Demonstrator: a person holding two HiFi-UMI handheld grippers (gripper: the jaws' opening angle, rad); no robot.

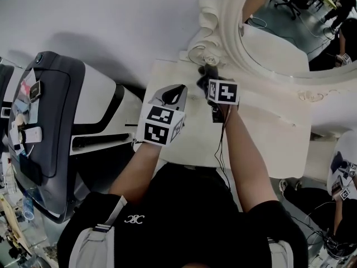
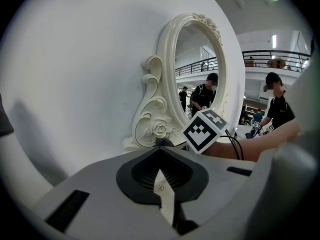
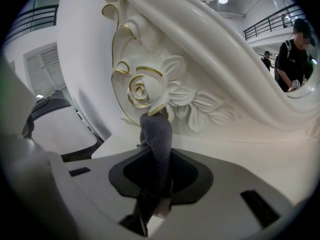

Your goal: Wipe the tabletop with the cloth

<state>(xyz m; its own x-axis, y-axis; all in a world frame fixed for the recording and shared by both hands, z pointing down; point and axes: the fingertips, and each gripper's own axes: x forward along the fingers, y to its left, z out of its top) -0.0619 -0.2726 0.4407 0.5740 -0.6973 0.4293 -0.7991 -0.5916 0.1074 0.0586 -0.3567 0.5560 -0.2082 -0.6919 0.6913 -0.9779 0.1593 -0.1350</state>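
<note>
The fingers (image 2: pixel 167 200) of the left gripper (image 2: pixel 160 176) are pressed together with nothing between them, pointing at the foot of the ornate white mirror frame (image 2: pixel 165 59). That gripper's own view alone shows the right gripper's marker cube (image 2: pixel 205 130) just beside the frame's carved rose (image 2: pixel 160 129), and people reflected in the glass. From the head view, the left gripper (image 1: pixel 179 91) hangs over the left part of the white table (image 1: pixel 268 133), near the right gripper (image 1: pixel 207 78), which is up against the frame's base. The right gripper view gives what the head view only hints at: its fingers are clamped on a dark grey cloth (image 3: pixel 156 134), whose free end rises to touch the gilt-edged rose (image 3: pixel 141 91) where the frame meets the table (image 3: pixel 280 159).
</note>
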